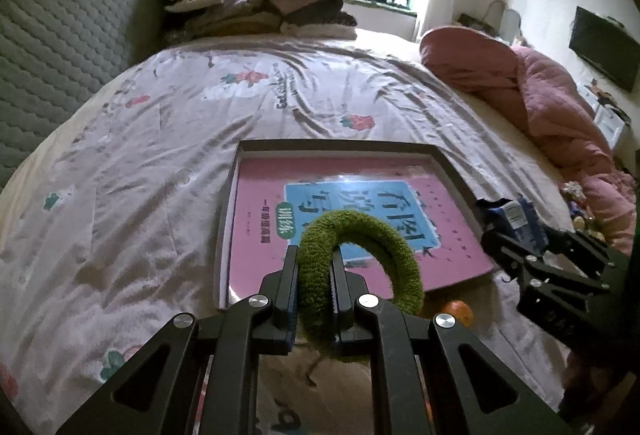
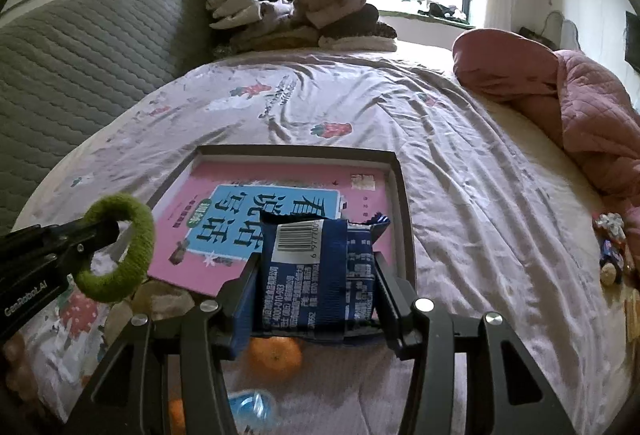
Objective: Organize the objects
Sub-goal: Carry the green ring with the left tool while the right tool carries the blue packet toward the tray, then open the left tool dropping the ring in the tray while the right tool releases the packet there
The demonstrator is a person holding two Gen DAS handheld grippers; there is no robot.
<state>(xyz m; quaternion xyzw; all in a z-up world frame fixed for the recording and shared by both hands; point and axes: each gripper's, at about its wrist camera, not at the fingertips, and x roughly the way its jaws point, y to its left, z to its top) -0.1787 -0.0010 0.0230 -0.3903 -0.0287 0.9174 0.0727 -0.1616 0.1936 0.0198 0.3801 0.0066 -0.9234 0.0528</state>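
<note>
Both hand-held grippers [image 1: 314, 267] [image 2: 316, 275] clamped, angled downward.

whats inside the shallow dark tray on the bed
The tray holds a pink book with a blue title panel, lying flat and filling most of it. The blue snack packet in the right tool covers the book's near right part; anything under the book is hidden.

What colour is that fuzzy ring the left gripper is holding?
Green. The fuzzy ring shows best in the left wrist view, pinched by the left gripper.
</note>
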